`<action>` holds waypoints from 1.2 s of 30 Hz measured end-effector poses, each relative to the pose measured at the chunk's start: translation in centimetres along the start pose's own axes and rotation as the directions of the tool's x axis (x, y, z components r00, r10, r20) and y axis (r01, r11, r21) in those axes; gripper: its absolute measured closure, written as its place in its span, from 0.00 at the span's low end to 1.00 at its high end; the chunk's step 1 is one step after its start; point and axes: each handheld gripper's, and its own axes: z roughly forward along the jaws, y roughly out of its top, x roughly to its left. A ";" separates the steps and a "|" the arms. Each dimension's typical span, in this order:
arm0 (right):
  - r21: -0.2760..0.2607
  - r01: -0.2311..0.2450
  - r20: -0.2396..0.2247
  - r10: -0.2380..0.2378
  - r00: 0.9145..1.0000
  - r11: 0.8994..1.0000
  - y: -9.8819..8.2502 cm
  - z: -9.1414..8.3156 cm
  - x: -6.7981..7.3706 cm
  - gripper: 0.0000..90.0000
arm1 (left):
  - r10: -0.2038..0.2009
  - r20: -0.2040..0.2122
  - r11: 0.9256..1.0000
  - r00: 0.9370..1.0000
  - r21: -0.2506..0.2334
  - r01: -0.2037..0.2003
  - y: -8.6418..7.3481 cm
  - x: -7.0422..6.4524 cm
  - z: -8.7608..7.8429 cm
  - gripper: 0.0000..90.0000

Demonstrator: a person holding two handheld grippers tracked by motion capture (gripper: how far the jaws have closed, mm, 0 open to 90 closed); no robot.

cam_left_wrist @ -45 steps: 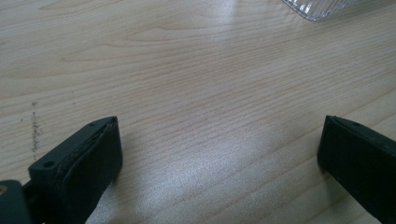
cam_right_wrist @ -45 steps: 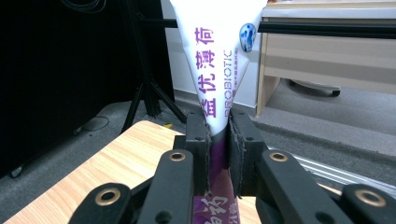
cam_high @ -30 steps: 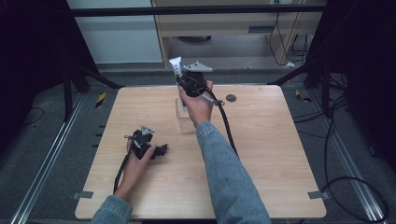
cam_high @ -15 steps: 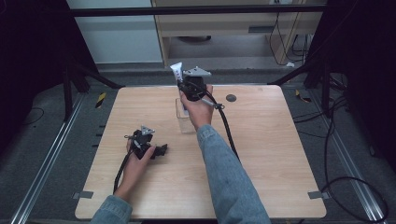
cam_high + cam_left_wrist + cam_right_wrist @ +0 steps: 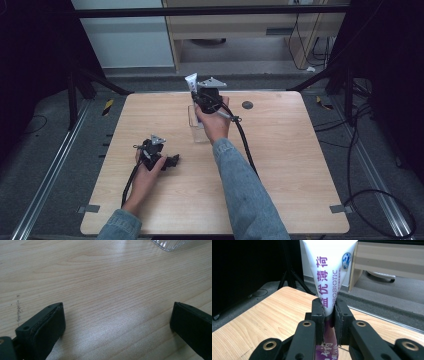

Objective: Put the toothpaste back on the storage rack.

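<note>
- Right gripper is up near the far edge of the wooden table, jaws clamped tight on a white toothpaste tube.
- In the right gripper view the tube stands upright betw. the two black jaws, which pinch it at its narrow part; the wide flat crimped end is up top, white w/ purple lettering and "PROBIOTIC" printed along it. The purple lower part runs down behind the jaws.
- From the high view the tube's top pokes out just above and left of the gripper, held off the table, over the far edge.
- Clear plastic container sits on the table just under/behind the right hand, partly hidden by it. Can't tell if the tube's lower end reaches into it.
- Left gripper rests low on the table's near-left part, well apart from the right one, left hand wrapped around it.
- Left gripper view: both jaws stand wide apart, bare wood grain betw. them, nothing held. A corner of the ribbed clear container shows at the top edge, well off from the jaws.
- Small dark round disc lies on the table, right of the right gripper, near the far edge.
- Black cable trails from the right gripper back along the denim sleeve.
</note>
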 end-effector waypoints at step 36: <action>0.054 0.017 -0.004 -0.017 1.000 0.998 -3.0 -1.0 -0.2 0.89 | 0.003 0.000 1.000 1.000 0.003 -0.003 0.0 0.0 0.0 0.00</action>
